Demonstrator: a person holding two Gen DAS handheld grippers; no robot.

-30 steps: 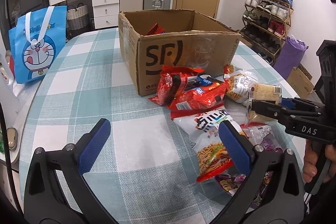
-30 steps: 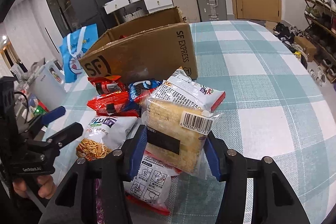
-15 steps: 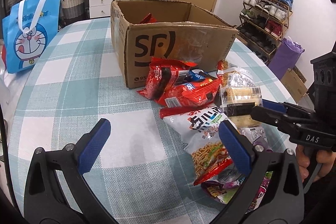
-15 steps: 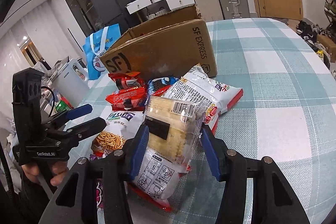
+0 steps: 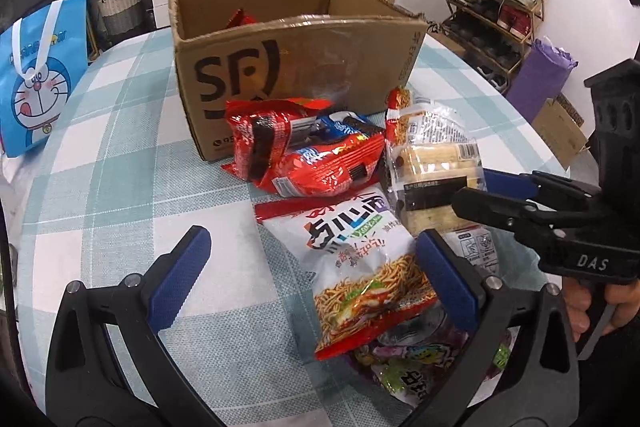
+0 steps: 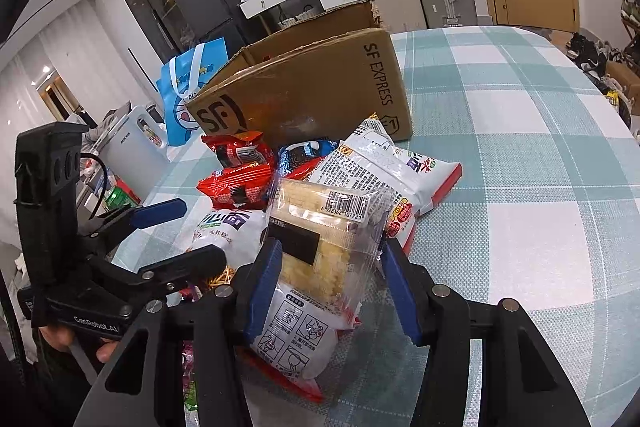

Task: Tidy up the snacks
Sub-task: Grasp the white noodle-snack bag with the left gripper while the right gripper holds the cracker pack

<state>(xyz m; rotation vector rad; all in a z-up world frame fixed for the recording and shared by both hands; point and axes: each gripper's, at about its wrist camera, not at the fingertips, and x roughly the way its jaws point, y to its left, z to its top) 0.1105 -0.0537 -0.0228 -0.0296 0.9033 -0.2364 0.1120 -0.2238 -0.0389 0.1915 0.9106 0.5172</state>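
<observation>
An open SF cardboard box [image 5: 288, 67] stands on the checked table [image 5: 120, 155], with a red packet inside. In front of it lies a pile of snacks: red packets [image 5: 304, 155], a white noodle bag [image 5: 360, 259] and a clear cracker pack [image 5: 432, 179]. My right gripper [image 6: 328, 279] is shut on the cracker pack [image 6: 320, 239] and holds it over the pile. It shows in the left wrist view [image 5: 476, 191]. My left gripper [image 5: 312, 267] is open and empty, low over the table, its right finger by the noodle bag.
A blue Doraemon bag [image 5: 36, 75] stands at the table's left edge. Another white snack bag [image 6: 392, 171] lies right of the pile. Purple candy packets [image 5: 420, 359] lie at the near edge. A shoe rack, suitcases and drawers stand beyond the table.
My right gripper has lifted the cracker pack a little. My left gripper has moved forward and to the right, closer to the noodle bag and the box.
</observation>
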